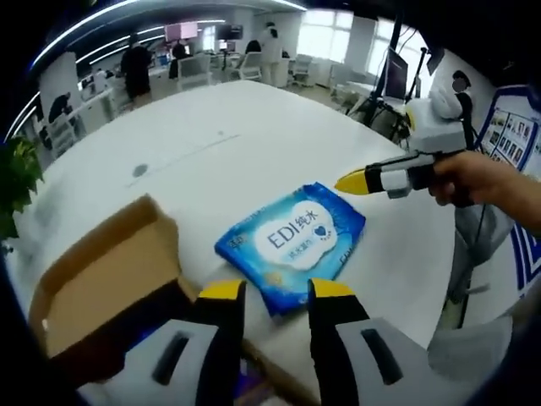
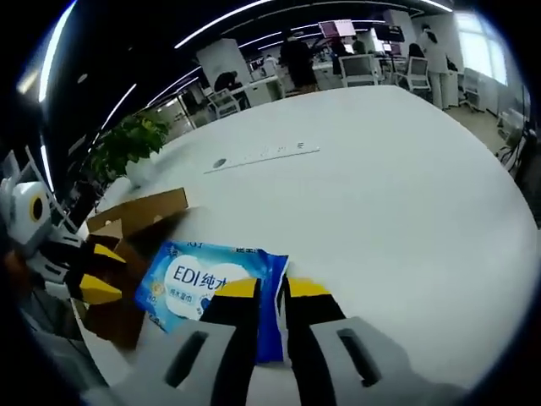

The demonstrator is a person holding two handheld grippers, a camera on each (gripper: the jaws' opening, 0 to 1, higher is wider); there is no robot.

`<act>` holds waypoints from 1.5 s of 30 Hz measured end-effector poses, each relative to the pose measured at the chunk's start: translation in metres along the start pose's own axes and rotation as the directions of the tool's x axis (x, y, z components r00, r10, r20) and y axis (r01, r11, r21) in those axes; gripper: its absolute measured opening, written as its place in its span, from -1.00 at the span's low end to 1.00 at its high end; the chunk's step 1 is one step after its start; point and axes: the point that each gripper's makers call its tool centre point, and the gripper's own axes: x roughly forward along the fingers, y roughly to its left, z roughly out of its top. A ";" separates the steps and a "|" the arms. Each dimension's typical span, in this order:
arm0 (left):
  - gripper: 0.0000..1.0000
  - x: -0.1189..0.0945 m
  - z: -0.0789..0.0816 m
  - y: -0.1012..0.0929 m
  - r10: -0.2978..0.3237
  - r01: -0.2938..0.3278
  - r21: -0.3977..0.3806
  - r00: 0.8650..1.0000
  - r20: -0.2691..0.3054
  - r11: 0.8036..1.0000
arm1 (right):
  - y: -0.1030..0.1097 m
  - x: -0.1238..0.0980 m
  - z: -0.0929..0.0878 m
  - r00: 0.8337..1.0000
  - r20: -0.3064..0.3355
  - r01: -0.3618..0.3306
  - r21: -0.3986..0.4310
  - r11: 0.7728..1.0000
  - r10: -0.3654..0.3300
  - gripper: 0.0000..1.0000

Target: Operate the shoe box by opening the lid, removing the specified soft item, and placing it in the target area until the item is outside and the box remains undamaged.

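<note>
In the left gripper view the left gripper [image 1: 276,292] rises from the bottom with its two yellow-tipped jaws parted and nothing between them; their tips sit just short of the near corner of one blue pack of wet wipes [image 1: 292,244], which lies flat on the white table [image 1: 254,135], outside the box. Left of those jaws stands one brown shoe box [image 1: 101,283], lid flap thrown back; its dark inside cannot be made out and its near edge is cut off behind the jaws. Beyond the pack and to the right, the right gripper [image 1: 351,182] comes in held by a hand [image 1: 482,182], only one yellow tip clear, hanging above the table apart from the pack. In the right gripper view that gripper's [image 2: 270,289] two jaws stand slightly apart, released, the pack's right edge showing in the gap between and past the tips; whether they touch it cannot be told. The pack's near end is hidden by the jaws. Left of it the left gripper's yellow tips overlap the box. Farther off sits one green plant [image 2: 127,144], then chairs, desks and several standing people, too small to count surely.
</note>
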 end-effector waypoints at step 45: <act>-0.49 -0.070 -0.046 0.056 0.012 -0.011 -0.013 0.999 0.039 1.000 | 0.186 -0.012 0.023 0.947 -0.159 -0.322 -0.502 0.803 0.280 -0.56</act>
